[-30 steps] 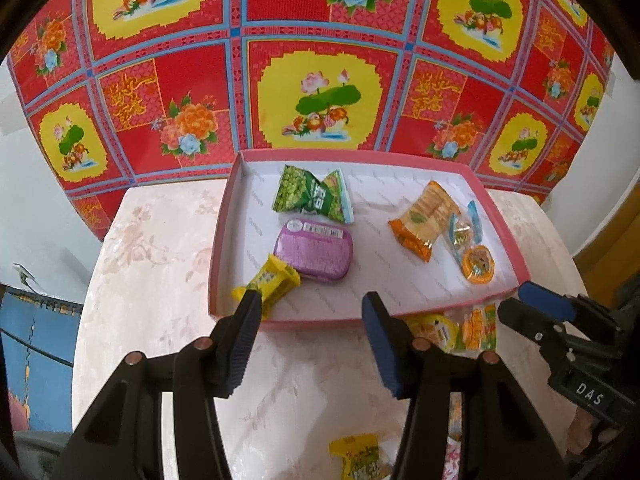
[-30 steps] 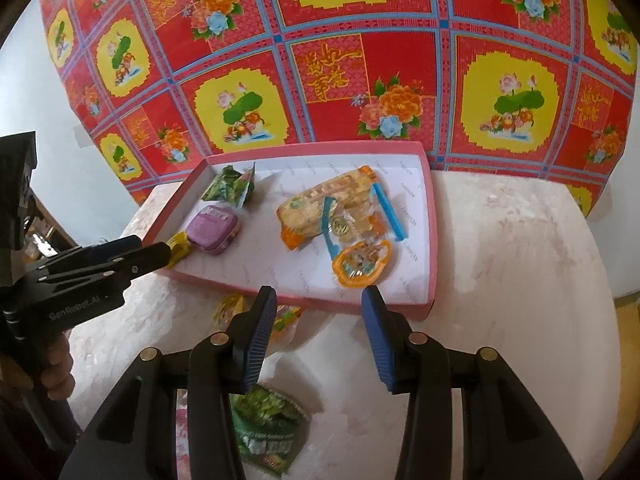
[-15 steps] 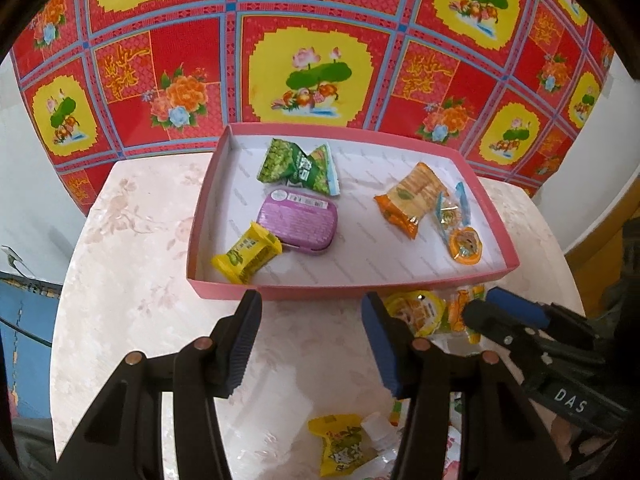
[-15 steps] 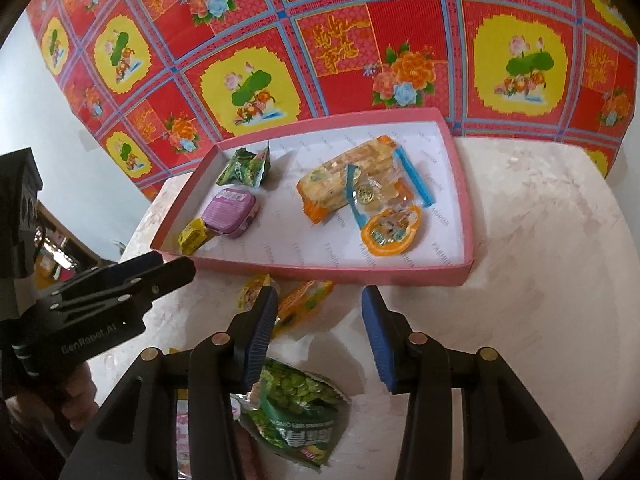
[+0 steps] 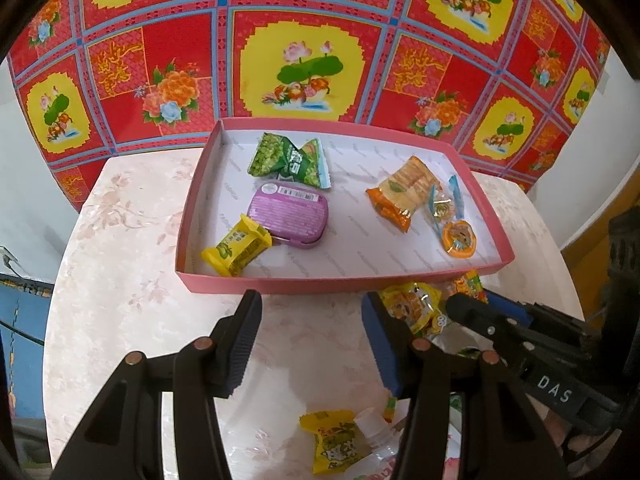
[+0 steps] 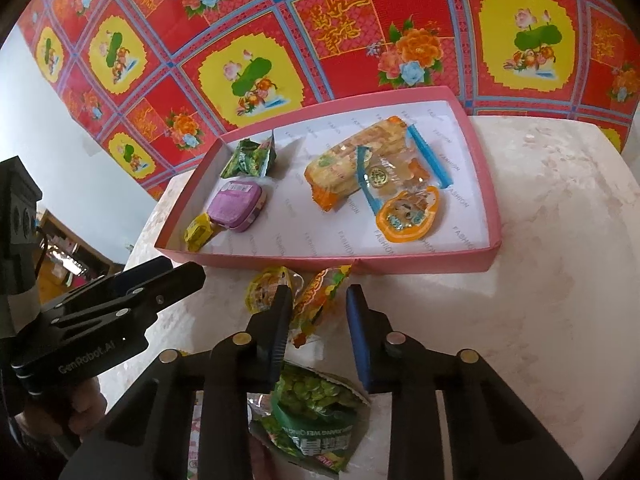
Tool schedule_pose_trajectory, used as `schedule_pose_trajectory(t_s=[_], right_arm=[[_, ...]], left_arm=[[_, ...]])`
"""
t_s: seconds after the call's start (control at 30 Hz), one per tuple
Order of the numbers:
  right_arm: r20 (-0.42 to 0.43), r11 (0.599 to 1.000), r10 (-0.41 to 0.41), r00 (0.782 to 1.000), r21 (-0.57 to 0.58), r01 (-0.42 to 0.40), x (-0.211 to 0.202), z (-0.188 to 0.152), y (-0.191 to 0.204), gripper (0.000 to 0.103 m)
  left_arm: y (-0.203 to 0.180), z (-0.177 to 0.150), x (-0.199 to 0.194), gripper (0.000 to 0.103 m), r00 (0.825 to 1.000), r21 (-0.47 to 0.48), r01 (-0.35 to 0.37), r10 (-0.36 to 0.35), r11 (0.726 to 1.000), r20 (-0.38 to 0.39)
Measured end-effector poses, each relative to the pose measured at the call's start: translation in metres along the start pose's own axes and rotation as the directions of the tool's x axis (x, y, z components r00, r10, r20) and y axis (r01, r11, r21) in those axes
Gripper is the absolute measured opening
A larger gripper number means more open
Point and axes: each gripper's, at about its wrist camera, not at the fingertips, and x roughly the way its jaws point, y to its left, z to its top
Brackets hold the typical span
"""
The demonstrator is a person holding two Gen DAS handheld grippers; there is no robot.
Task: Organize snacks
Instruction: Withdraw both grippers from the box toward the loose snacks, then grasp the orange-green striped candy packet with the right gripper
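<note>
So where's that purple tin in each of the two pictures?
Left wrist view: the purple tin lies left of centre in the pink tray, touching a yellow packet.
Right wrist view: the tin lies near the tray's left end, upper left of centre.
Shared landmark: the green packet just behind the tin.

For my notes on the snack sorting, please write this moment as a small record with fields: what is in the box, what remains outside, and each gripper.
container: pink box on the pale table
in box, left part: green packet, purple tin, yellow candy
in box, right part: orange cracker pack, clear blue-edged packet, round orange packet
outside, before the box: orange-yellow packet, green pea bag
left gripper: open, empty
right gripper: jaws closing, orange-yellow packet between them, not yet pressed
</note>
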Motion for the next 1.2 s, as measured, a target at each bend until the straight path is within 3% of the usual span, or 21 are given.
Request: schedule_pose_trajectory(t_s=[0.43,0.53,1.2], right_arm=[[0.042,0.998,-0.047,0.998,0.033,0.046,-0.02,-0.005,-0.026,0.027],[0.042,0.998,-0.05,0.998,0.046,0.049,-0.021,-0.006,-0.033,0.02],[0.062,0.998,-0.006,0.998,0.058,0.002,-0.023,-0.012,-0.041,0.021]], left_arm=[[-0.019,-0.004,0.008,0.055,0.999,0.035,0.035,-0.033,0.999,-0.031],[-0.024,-0.005,0.012,0.055,0.998,0.039,0.043,-0.042,0.998,-0.042],[-0.05,-0.007,0.04,0.055,0.995,0.08,0.063,-0.056,0.995,-0.077]])
